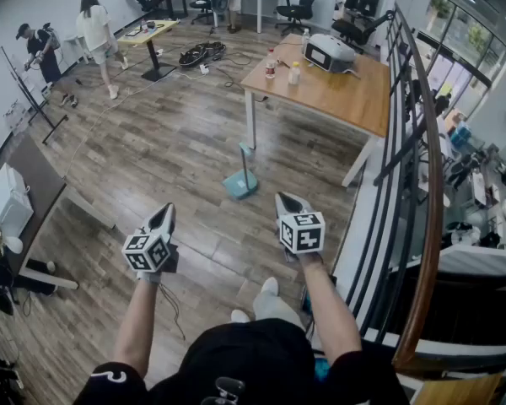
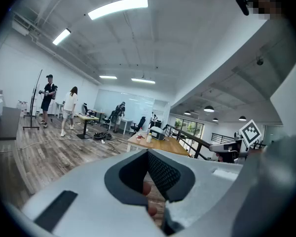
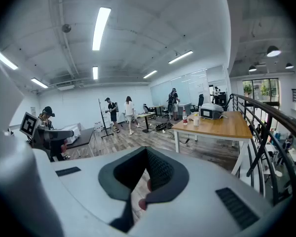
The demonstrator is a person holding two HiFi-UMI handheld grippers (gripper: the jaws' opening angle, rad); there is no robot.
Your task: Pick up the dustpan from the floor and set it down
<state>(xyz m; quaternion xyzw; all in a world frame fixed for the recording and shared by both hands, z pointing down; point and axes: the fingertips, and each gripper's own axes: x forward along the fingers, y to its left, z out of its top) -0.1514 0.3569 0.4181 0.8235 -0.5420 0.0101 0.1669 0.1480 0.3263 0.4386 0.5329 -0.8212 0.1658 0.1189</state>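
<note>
Dustpan pickup has not yet begun, we judge. At left, our left gripper hovers with jaws together, empty. Ahead, between both grippers, the teal dustpan stands on the floor beside a table leg, handle upright; we cannot tell what its pan holds. Our right gripper is likewise closed on nothing.

Floor: we see the teal dustpan standing on it, beside a table leg.
Table: we see bottles, a white machine.
</note>
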